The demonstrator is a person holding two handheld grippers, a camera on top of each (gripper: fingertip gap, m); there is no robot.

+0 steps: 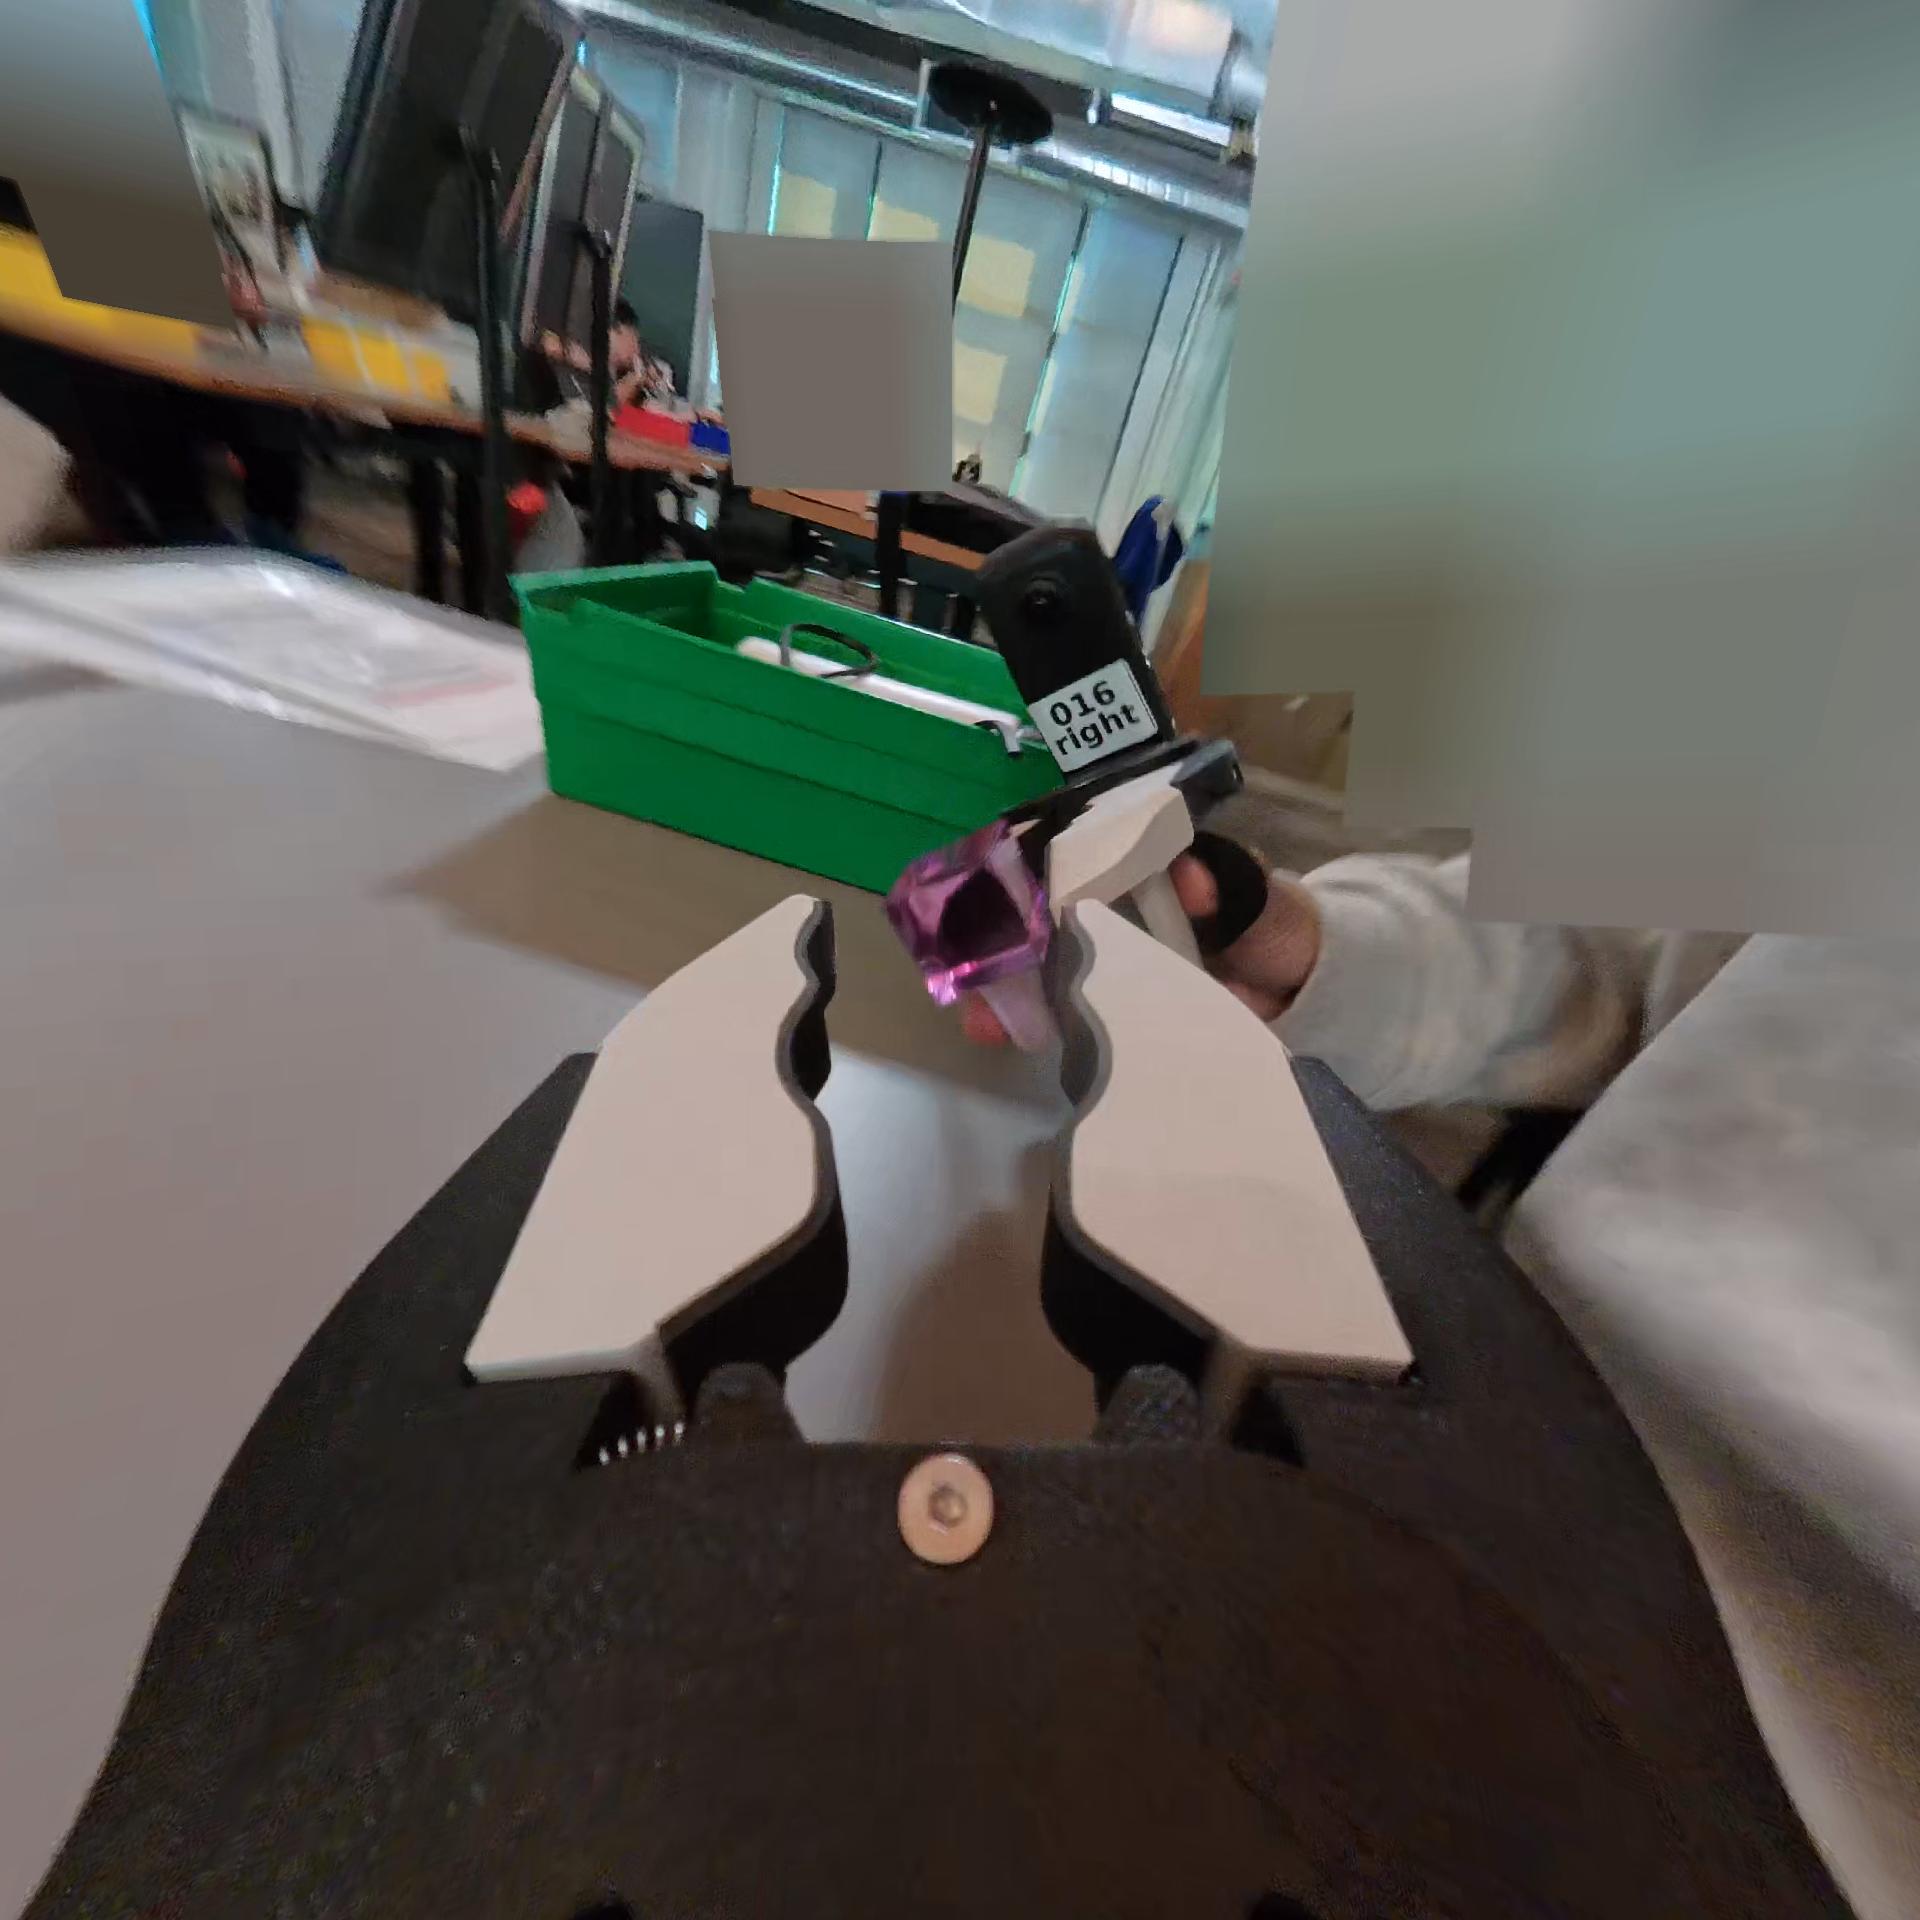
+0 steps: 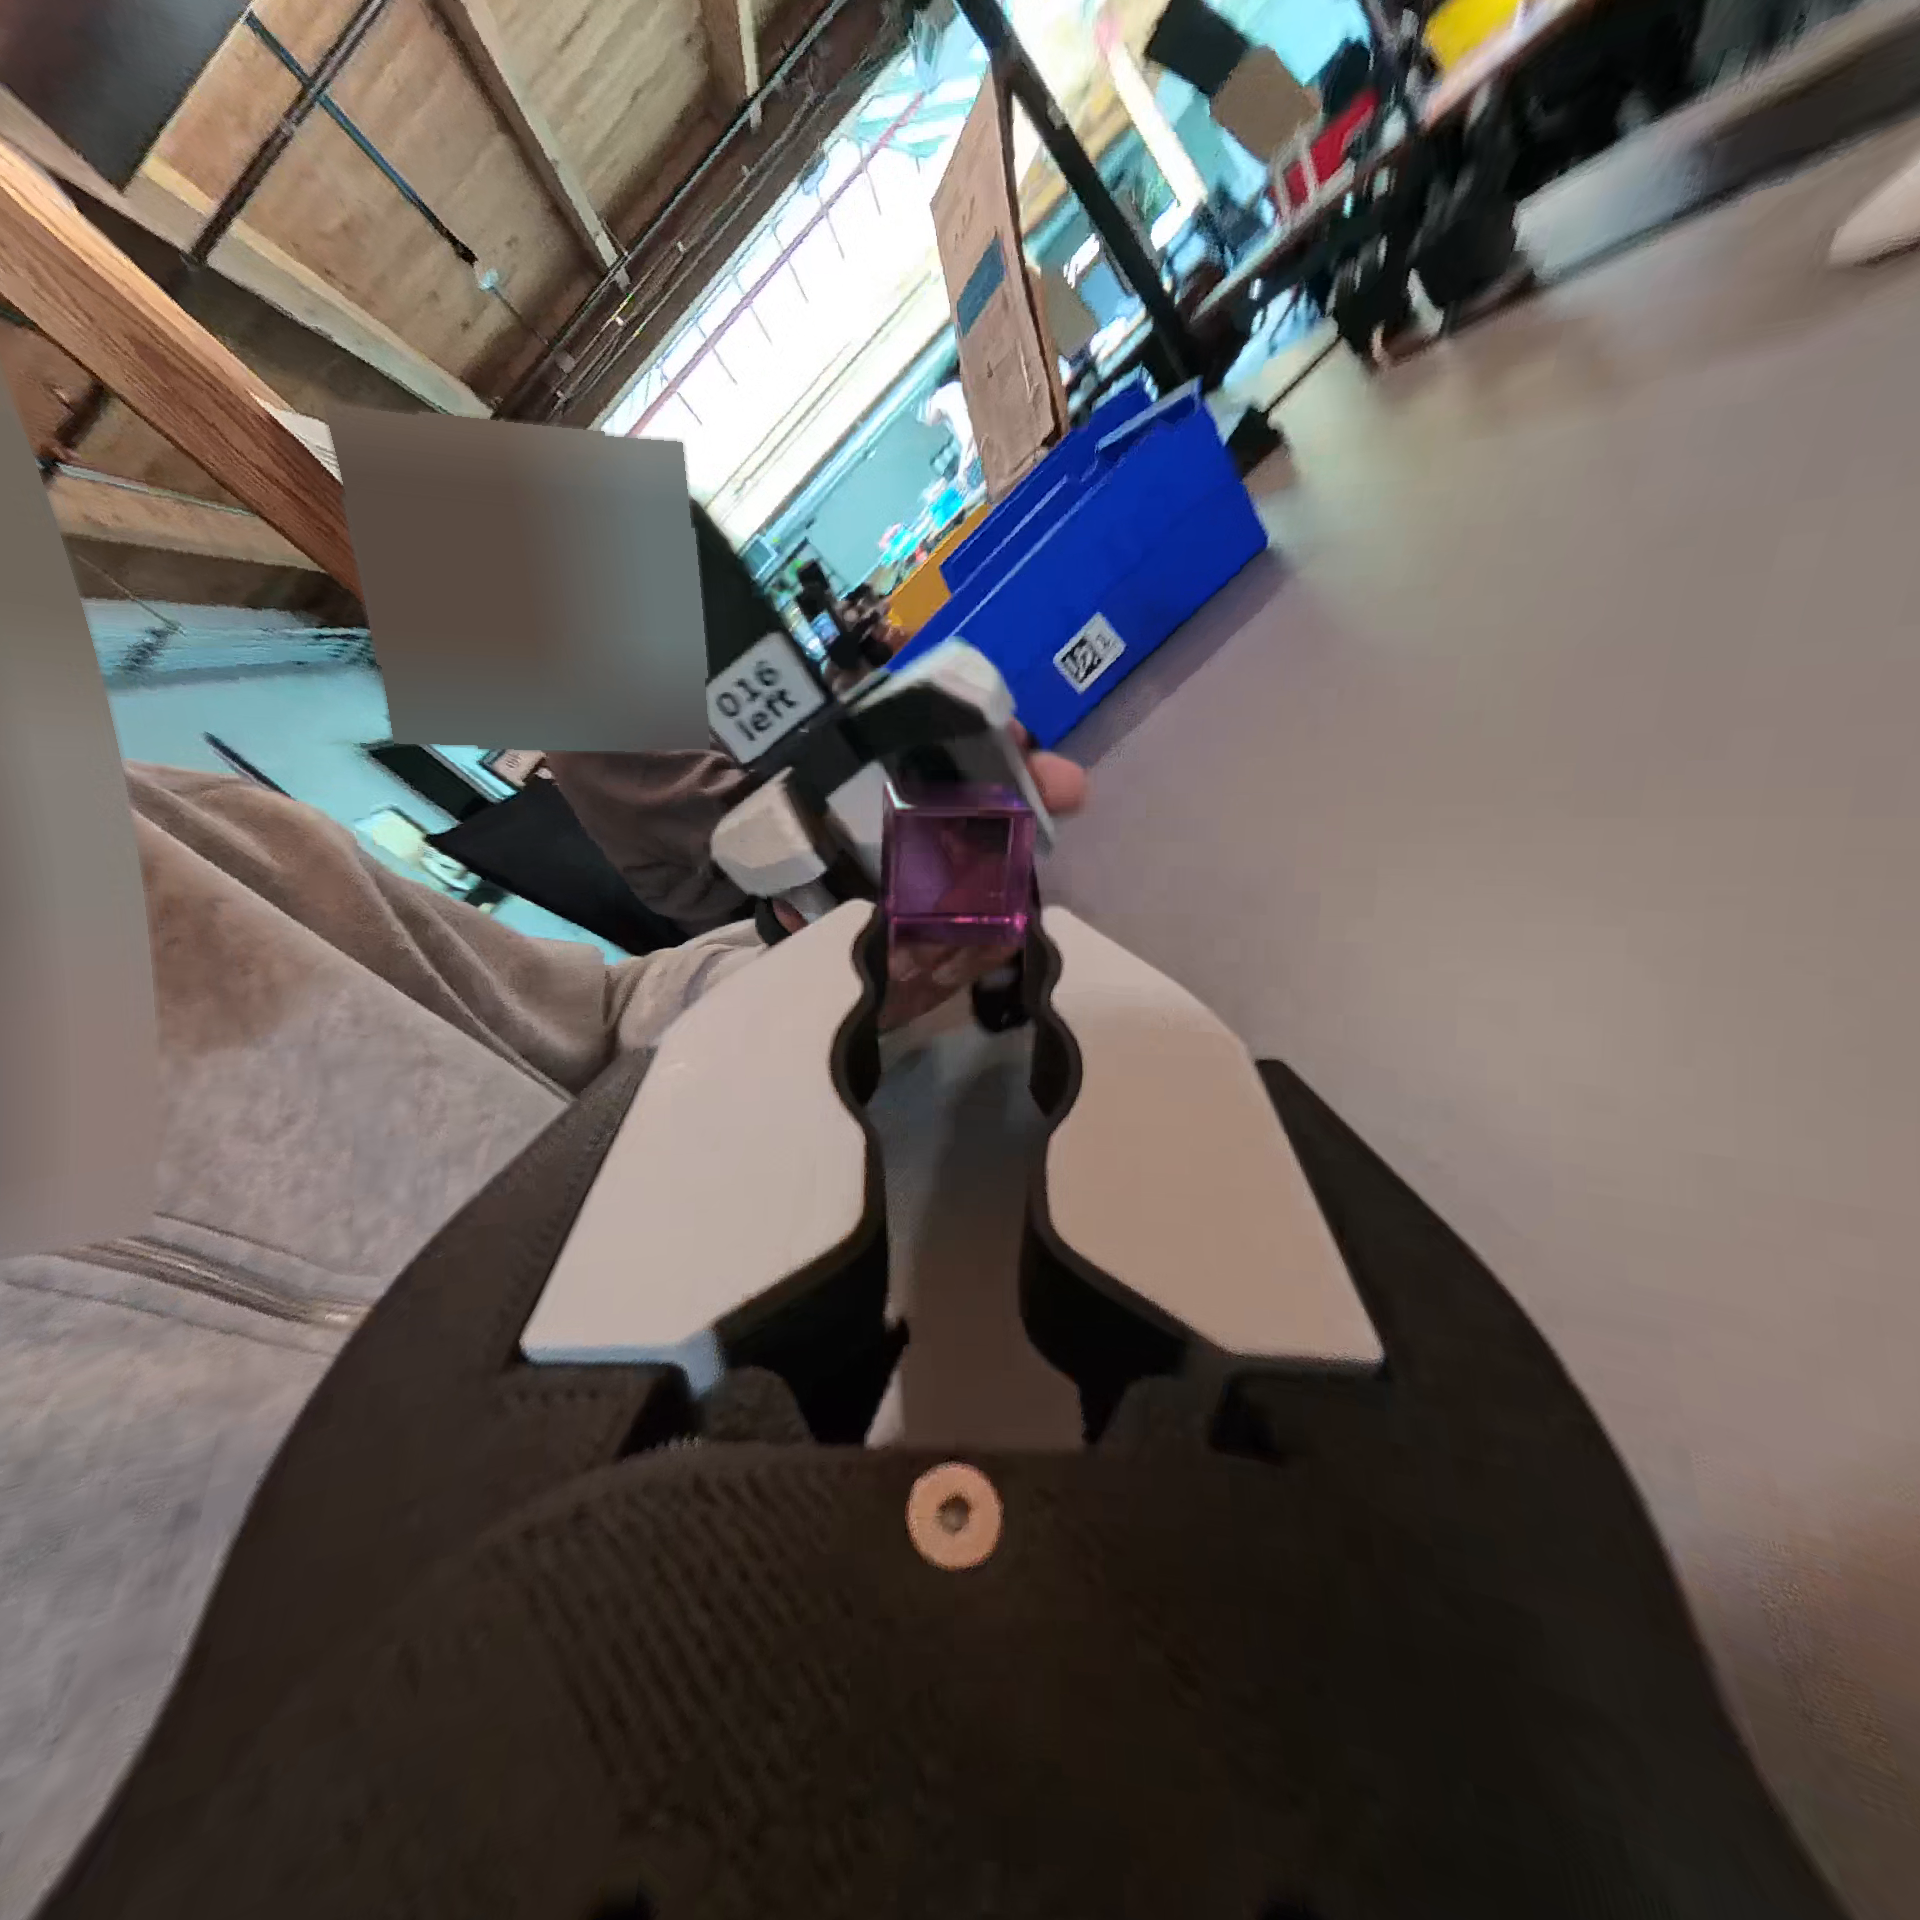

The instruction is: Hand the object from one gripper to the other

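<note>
A clear purple cube is held in my right gripper, which comes in from the upper right in the left wrist view. My left gripper is open, and the cube hangs at the level of its fingertips, close to the right-hand one; touching or not cannot be told. In the right wrist view my right gripper is shut on the cube at its tips. The left gripper shows just beyond the cube, jaws apart.
A green bin with a white item stands on the grey table behind the cube. Clear plastic sheets lie at the far left. A blue bin stands farther off. A person's sleeve fills the left. The tips of both grippers are at nearly the same place.
</note>
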